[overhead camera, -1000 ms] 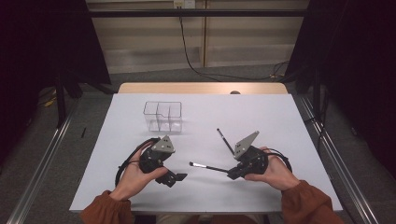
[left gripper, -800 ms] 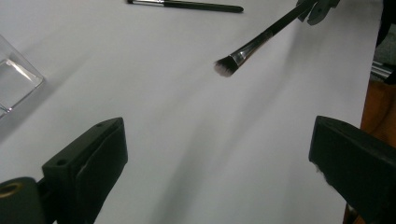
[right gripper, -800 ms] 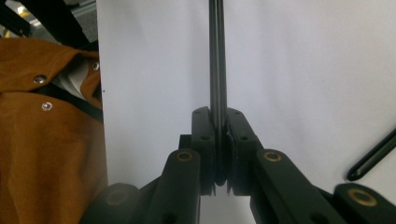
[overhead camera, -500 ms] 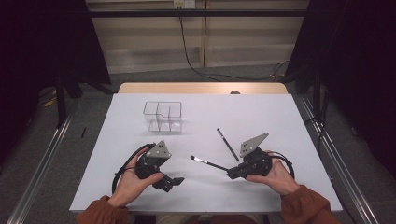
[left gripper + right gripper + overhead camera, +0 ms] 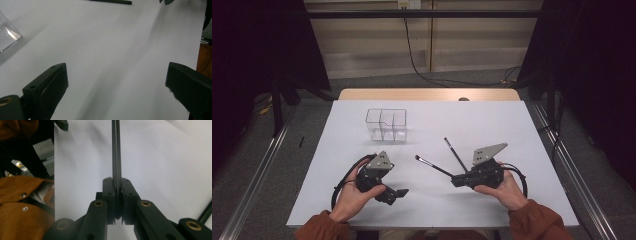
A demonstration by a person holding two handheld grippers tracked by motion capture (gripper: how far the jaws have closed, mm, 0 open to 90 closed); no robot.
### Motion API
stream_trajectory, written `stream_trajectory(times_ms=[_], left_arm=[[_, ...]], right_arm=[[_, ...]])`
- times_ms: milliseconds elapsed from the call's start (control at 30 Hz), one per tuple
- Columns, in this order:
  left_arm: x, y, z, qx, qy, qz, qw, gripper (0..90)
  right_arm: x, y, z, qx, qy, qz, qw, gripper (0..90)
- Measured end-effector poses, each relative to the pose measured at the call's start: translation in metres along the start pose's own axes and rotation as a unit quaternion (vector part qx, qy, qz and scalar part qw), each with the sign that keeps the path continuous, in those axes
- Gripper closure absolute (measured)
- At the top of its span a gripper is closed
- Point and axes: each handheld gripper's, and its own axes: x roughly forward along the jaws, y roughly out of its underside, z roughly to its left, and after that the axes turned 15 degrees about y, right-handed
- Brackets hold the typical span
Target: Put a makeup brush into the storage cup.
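Pen (image 5: 434, 166) – thin, stiff, light, likely slick; clamped at one end in right gripper (image 5: 117, 195), jaws pinched tight on it, shaft jutting level over white table (image 5: 512, 130). Second pen (image 5: 456, 154) lies beside. Mid-shaft hold steadier. Left gripper (image 5: 117, 92) gaping, nothing between jaws.

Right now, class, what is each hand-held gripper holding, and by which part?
The right hand-held gripper clamps a thin black pen by one end. The left hand-held gripper is open, holding nothing.
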Motion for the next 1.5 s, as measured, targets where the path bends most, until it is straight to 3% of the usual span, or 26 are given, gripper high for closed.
stream_trajectory(times_ms=[67, 333, 500, 567, 767, 800, 967, 1067, 1167, 1400, 1433, 1500], left_arm=[[0.000, 0.000, 0.000, 0.004, -0.002, 0.008, 1.0000, 4.4], [0.000, 0.000, 0.000, 0.004, 0.002, 0.001, 1.0000, 4.4], [0.000, 0.000, -0.001, 0.006, -0.001, -0.014, 0.9999, 4.5], [0.001, 0.000, -0.001, 0.004, 0.005, -0.024, 0.9997, 4.5], [0.001, -0.003, -0.006, 0.015, -0.011, -0.045, 0.9988, 4.5], [0.001, -0.003, -0.007, 0.013, -0.009, -0.063, 0.9979, 4.5], [0.000, -0.006, -0.008, 0.021, 0.003, -0.100, 0.9948, 4.5], [0.000, -0.007, -0.009, 0.026, -0.002, -0.115, 0.9930, 4.5], [0.004, -0.008, -0.012, 0.030, -0.016, -0.140, 0.9896, 4.4], [0.015, -0.019, -0.013, 0.045, 0.000, -0.184, 0.9819, 4.7], [0.016, -0.020, -0.013, 0.045, 0.001, -0.183, 0.9821, 4.7], [0.019, -0.022, -0.013, 0.042, 0.008, -0.193, 0.9802, 5.0]], right_arm=[[0.000, 0.000, 0.001, -0.003, 0.002, -0.011, 0.9999, 84.0], [-0.002, 0.001, 0.002, 0.001, 0.008, -0.057, 0.9983, 84.0], [0.000, 0.001, 0.005, 0.004, -0.006, -0.073, 0.9973, 84.0], [0.000, 0.000, 0.007, 0.002, -0.005, -0.081, 0.9967, 84.0], [-0.003, -0.002, 0.009, 0.004, 0.002, -0.108, 0.9942, 84.0], [-0.003, -0.002, 0.008, 0.006, 0.001, -0.110, 0.9939, 84.0], [-0.002, -0.002, 0.008, 0.006, -0.001, -0.104, 0.9945, 83.9], [-0.002, -0.002, 0.009, 0.003, -0.001, -0.106, 0.9943, 84.0], [-0.002, -0.002, 0.009, 0.003, 0.001, -0.111, 0.9938, 83.9], [-0.005, -0.004, 0.008, 0.006, 0.007, -0.123, 0.9923, 84.0], [-0.005, -0.003, 0.008, 0.007, 0.008, -0.124, 0.9923, 84.0], [-0.005, -0.003, 0.008, 0.007, 0.008, -0.123, 0.9923, 84.0]])
